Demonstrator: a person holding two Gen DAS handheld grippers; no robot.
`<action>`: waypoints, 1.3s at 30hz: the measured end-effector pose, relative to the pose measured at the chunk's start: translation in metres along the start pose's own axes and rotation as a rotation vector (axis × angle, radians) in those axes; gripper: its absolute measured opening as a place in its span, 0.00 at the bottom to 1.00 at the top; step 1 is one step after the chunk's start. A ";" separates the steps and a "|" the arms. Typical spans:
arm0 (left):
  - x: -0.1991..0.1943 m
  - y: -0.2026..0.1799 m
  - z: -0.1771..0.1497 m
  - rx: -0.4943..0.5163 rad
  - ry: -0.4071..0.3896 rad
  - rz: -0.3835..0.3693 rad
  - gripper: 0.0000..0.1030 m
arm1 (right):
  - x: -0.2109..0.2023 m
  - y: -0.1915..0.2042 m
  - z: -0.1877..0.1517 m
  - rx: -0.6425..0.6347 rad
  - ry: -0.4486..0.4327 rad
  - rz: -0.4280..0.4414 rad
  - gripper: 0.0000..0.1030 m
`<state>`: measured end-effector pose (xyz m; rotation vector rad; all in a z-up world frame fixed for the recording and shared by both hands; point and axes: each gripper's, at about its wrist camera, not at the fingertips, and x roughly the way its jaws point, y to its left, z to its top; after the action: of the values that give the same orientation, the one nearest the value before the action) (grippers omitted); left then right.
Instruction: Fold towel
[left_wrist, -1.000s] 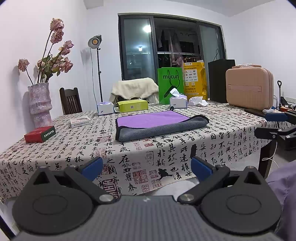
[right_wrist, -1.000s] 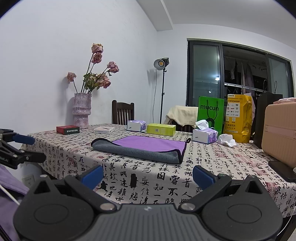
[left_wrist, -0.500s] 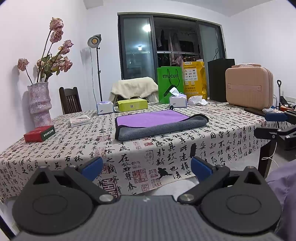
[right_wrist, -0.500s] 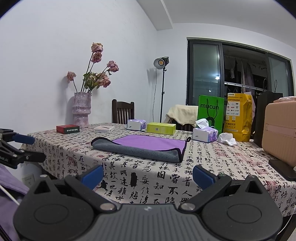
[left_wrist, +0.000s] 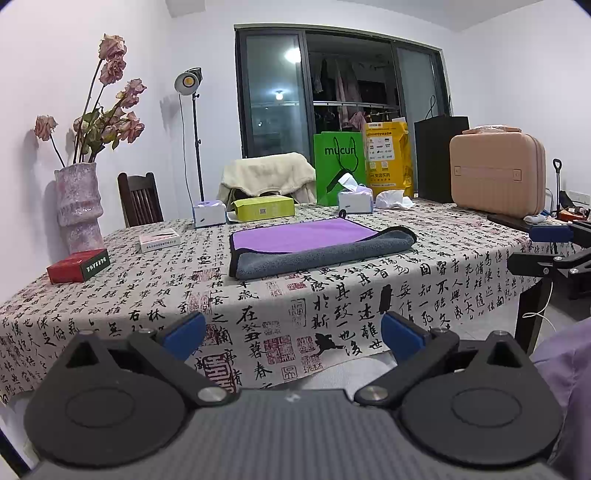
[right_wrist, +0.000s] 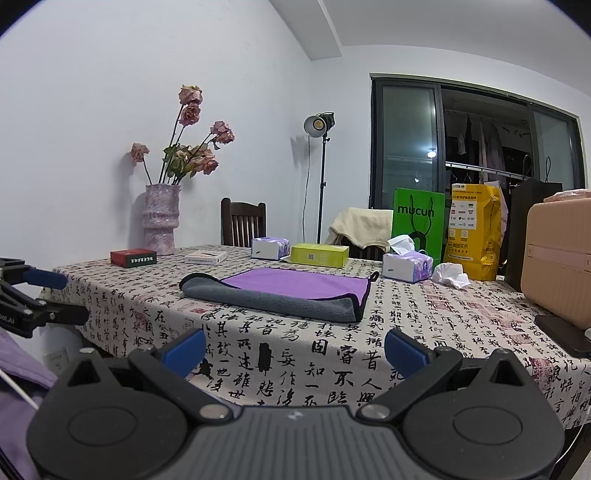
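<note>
A towel, purple on one face and grey on the other, lies folded over on the table with its grey near edge toward me; it also shows in the right wrist view. My left gripper is open and empty, held off the table's near edge, well short of the towel. My right gripper is open and empty, also short of the table edge. Each gripper shows at the side of the other's view: the right one, the left one.
The table has a calligraphy-print cloth. On it stand a vase of dried roses, a red box, a white box, tissue boxes, a yellow-green box, bags and a pink case. Chairs stand behind.
</note>
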<state>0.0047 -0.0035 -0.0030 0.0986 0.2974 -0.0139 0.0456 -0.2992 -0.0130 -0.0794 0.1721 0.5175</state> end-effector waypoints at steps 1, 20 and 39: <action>0.001 0.000 -0.001 0.001 0.002 0.001 1.00 | 0.000 0.000 0.000 0.001 0.000 0.001 1.00; 0.042 0.009 0.004 0.019 0.034 -0.003 1.00 | 0.024 -0.011 -0.012 0.047 0.015 -0.027 1.00; 0.126 0.038 0.042 -0.031 0.068 0.005 1.00 | 0.089 -0.045 0.012 0.084 0.024 -0.043 1.00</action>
<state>0.1381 0.0299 0.0039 0.0695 0.3648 -0.0011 0.1454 -0.2934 -0.0163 -0.0078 0.2151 0.4662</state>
